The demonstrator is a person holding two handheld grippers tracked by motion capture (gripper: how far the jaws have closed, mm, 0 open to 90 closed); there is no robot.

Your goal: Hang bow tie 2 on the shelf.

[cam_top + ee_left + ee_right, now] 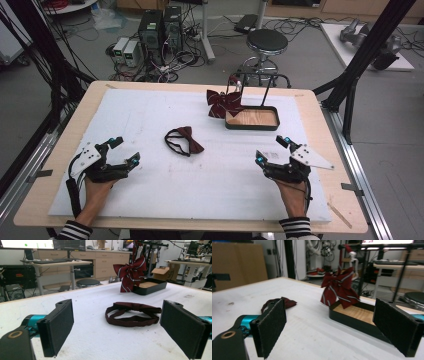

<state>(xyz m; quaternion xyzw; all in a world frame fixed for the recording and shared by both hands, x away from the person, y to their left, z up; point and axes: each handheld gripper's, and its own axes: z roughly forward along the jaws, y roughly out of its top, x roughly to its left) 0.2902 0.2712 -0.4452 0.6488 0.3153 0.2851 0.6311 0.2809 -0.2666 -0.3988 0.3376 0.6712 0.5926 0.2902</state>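
A dark maroon bow tie [183,140] [132,313] [277,303] with its strap looped lies flat on the white mat near the middle. A striped maroon bow [221,102] [131,272] [340,287] hangs from a small black rack [250,80] over a black tray [252,119] [150,286] [357,315] with a wooden floor. My left gripper [124,150] [116,330] rests at the front left, open, with nothing between its pads. At the front right my right gripper [272,150] [329,332] is open too and holds nothing.
The white mat [150,190] covers a wooden table [55,200]. Beyond the far edge stand a black stool [267,42], computer cases [160,27] and cables on the floor. Black frame posts [367,47] rise at the right.
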